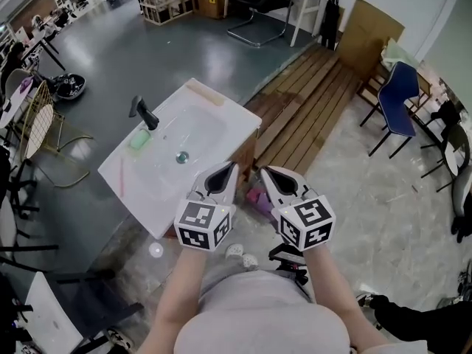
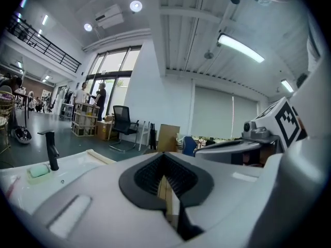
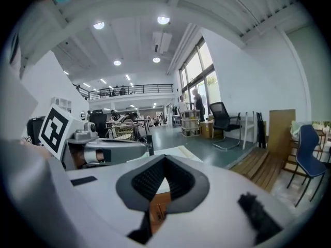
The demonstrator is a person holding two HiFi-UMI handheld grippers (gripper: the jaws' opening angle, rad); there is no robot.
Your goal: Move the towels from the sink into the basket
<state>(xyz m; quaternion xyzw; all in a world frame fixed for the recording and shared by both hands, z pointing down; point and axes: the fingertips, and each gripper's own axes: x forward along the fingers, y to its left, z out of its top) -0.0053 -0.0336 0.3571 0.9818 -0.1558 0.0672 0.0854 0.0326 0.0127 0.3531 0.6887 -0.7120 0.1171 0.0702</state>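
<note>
The left claw (image 1: 221, 178) is shut: its ribbed pads are brought together and nothing is caught between them. The right claw (image 1: 279, 183) is likewise closed tight and empty. Both are held side by side close to the person's body. They are pointed roughly level toward the far side, just off the near right corner of the sink (image 1: 237, 113), and nothing is touched by either.

The sink's bowl is seen bare. Only the drain (image 1: 182, 156) shows in it, with the tap (image 1: 144, 113) on the left rim and a green pad (image 1: 140, 139) beside it. No towel is seen in the sink.

Low between the two claws, against the sink's cabinet, a pink patch (image 1: 258, 198) is glimpsed. It may be a towel lying in the basket, but it is mostly covered by the claws, so neither towel nor basket can be made out for certain.

With the bowl bare and both claws empty, the moving is judged to be at or near its end. The step in hand is most likely the one just after a drop-off. A check of the bowl is called for next. If a towel is found, one claw would need to be opened and lowered onto it; otherwise nothing is left to be picked up.

Farther right, wooden planks (image 1: 310, 102) and a blue chair (image 1: 398, 98) are seen on the floor.
</note>
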